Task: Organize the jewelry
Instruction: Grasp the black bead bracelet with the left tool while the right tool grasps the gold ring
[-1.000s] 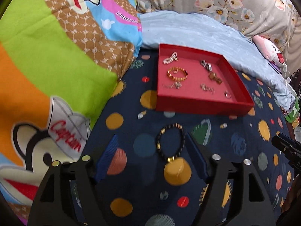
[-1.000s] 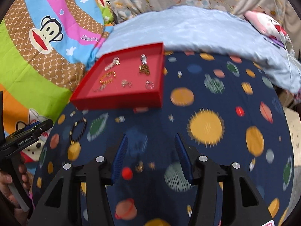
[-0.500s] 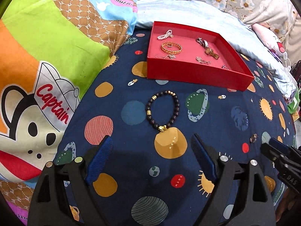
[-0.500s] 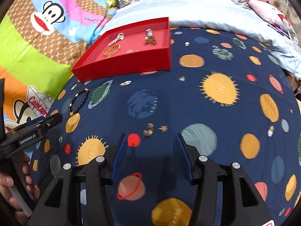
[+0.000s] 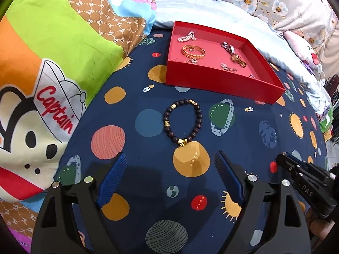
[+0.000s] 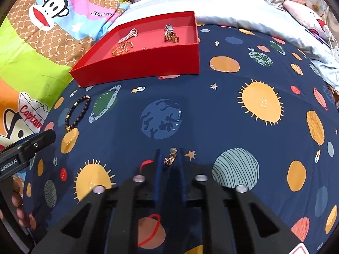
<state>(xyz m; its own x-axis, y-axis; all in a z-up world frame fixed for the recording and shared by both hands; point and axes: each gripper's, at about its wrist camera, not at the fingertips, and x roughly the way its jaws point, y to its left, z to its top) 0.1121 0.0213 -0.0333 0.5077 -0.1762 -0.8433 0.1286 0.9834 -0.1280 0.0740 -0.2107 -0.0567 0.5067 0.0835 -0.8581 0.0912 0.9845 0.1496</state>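
Gold earring (image 6: 170, 159) pinched between the right gripper (image 6: 169, 158) fingers, low on the planet-print bedspread (image 6: 211, 105); next, carry it to the red tray (image 6: 144, 63). Left gripper (image 5: 169, 169) gapes empty near the beaded bracelet (image 5: 183, 124).

Dark beaded bracelet (image 5: 183, 123) with gold spacer beads and a gold charm lies flat and open as a loop on the navy planet-print bedspread (image 5: 148, 169), just in front of the red tray (image 5: 222, 84) and apart from it. The tray holds a pale bead chain (image 5: 186, 36), a gold bangle (image 5: 193, 51), a gold-link watch (image 5: 238, 60), a silver clasp piece (image 5: 227, 47) and some small silver bits, all lying loose on its floor. A small gold ring-like piece with a pale round stone (image 6: 170, 158) sits tilted between the right gripper's blue pads, on or just above the bedspread — cannot tell which.
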